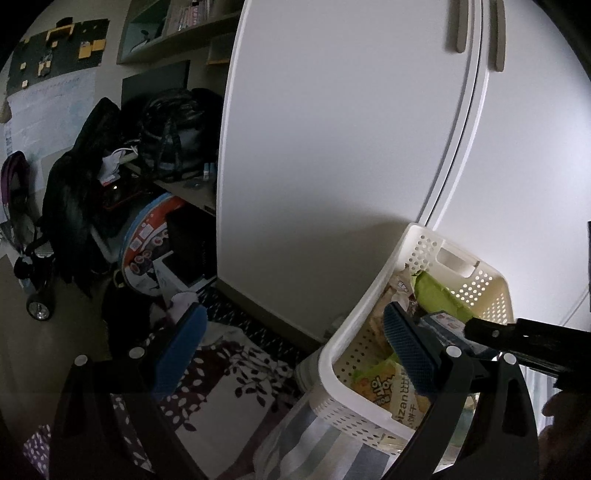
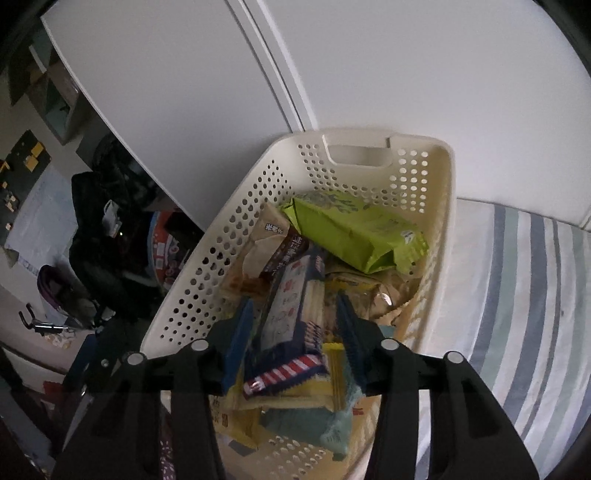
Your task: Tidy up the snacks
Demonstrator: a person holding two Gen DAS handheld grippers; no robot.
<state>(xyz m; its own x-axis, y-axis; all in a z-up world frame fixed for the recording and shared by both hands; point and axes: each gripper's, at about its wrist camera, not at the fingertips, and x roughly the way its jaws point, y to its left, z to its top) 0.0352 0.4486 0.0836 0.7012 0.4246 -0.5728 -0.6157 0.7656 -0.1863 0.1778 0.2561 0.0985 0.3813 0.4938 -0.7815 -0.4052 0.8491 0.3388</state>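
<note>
Right wrist: blue wafer packet (image 2: 295, 314) seemingly between right claw's (image 2: 295, 332) pads.

Ahead of you stands a white wardrobe (image 1: 332, 147) with two grey handles (image 1: 460, 26) near its door seam. To your left, a black bag (image 1: 173, 136) sits on a low shelf, with a round printed drum (image 1: 147, 243) below it. A leaf-patterned rug (image 1: 236, 373) covers the floor, and striped bedding (image 2: 524, 295) lies to the right.
</note>
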